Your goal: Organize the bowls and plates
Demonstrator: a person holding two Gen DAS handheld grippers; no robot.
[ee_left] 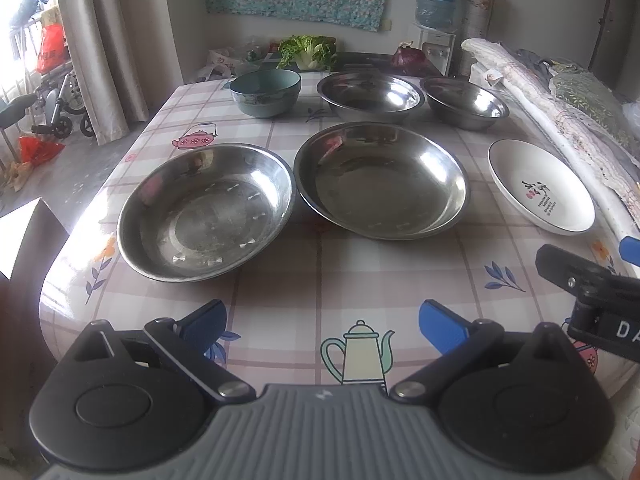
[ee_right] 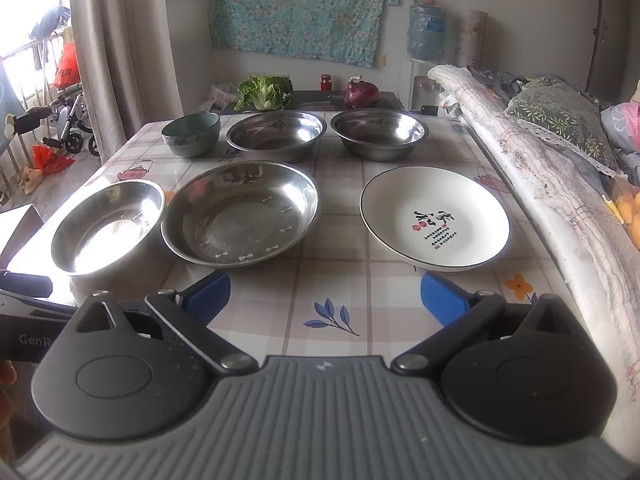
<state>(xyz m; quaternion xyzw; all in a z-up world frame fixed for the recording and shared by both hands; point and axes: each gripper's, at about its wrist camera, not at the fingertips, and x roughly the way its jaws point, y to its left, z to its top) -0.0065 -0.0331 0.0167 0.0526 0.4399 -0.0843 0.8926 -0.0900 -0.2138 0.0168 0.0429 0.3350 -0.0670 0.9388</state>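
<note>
Three dishes make the front row on the checked tablecloth: a left steel plate (ee_left: 204, 212) (ee_right: 108, 232), a middle steel plate (ee_left: 380, 180) (ee_right: 240, 212) and a white plate with black lettering (ee_left: 540, 188) (ee_right: 434, 218). Behind them stand a teal bowl (ee_left: 266, 92) (ee_right: 191, 132) and two steel bowls (ee_left: 370, 96) (ee_right: 276, 132), (ee_left: 464, 102) (ee_right: 379, 132). My left gripper (ee_left: 322, 322) is open and holds nothing, near the table's front edge before the steel plates. My right gripper (ee_right: 324, 296) is also open, short of the white plate; its black body (ee_left: 592, 288) shows at the right.
A rolled lace-covered bundle (ee_right: 540, 168) runs along the table's right side. Leafy greens (ee_right: 264, 92) and a red onion (ee_right: 362, 94) lie past the far edge. The table edge (ee_left: 52, 280) drops to floor on the left, where a curtain (ee_left: 112, 40) hangs.
</note>
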